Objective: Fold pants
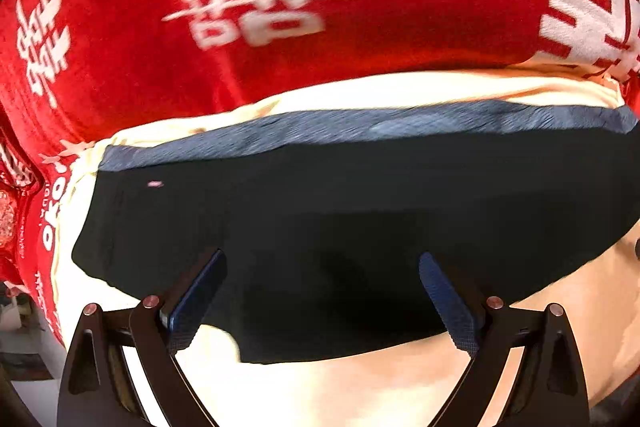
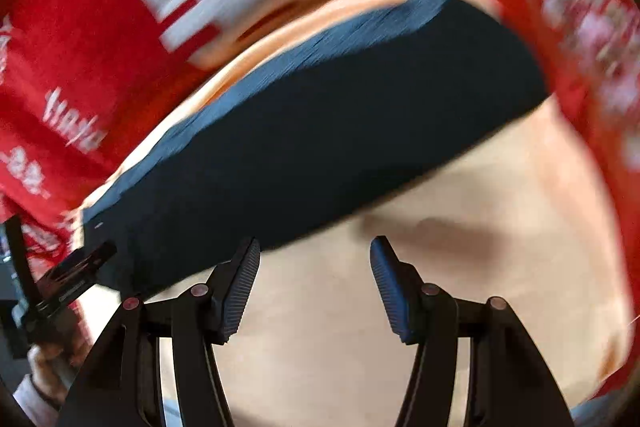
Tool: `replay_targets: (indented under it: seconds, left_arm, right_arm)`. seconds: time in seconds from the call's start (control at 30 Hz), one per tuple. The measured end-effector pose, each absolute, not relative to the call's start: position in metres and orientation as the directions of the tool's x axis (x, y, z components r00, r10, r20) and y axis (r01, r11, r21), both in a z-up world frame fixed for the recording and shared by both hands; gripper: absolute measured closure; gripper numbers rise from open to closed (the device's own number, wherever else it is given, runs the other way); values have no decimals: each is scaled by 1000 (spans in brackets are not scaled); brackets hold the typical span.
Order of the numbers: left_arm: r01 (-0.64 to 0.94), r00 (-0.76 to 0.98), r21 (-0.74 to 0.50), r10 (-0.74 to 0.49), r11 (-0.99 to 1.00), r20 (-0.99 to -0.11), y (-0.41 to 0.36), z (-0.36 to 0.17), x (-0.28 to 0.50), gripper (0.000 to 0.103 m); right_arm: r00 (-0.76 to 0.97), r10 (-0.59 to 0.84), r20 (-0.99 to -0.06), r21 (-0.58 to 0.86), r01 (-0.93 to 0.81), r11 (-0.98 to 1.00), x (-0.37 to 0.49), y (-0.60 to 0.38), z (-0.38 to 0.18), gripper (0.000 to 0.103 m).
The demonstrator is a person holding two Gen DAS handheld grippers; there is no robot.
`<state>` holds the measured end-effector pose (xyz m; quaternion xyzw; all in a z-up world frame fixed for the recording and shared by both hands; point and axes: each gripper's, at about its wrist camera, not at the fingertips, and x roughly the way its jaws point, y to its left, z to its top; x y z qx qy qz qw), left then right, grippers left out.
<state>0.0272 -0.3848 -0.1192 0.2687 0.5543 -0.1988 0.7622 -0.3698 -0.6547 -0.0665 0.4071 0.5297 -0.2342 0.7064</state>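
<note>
The dark navy pants lie folded into a wide flat band on a cream surface, with a lighter blue strip along the far edge. My left gripper is open and hovers over the near edge of the pants, empty. In the right wrist view the pants run diagonally from lower left to upper right. My right gripper is open and empty, just off the pants' near edge over the cream surface. The view is blurred.
A red cloth with white characters surrounds the cream surface on the far side and left; it also shows in the right wrist view. The other gripper's handle and a hand show at the lower left.
</note>
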Motion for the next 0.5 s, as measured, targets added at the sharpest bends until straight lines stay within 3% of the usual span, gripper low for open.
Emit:
replay_targets:
  seconds: [0.2,0.5]
  left_arm:
    - [561,275,166,7,811,-961,-317,-125,69,5]
    - [500,220,151,44,853,-975,-221,-149,149,5]
  right_arm:
    - [443,283,-851,525,695,491,-327,-566,-83,41]
    - [494,451,-743,665,621,415,-227,-455,-129,41]
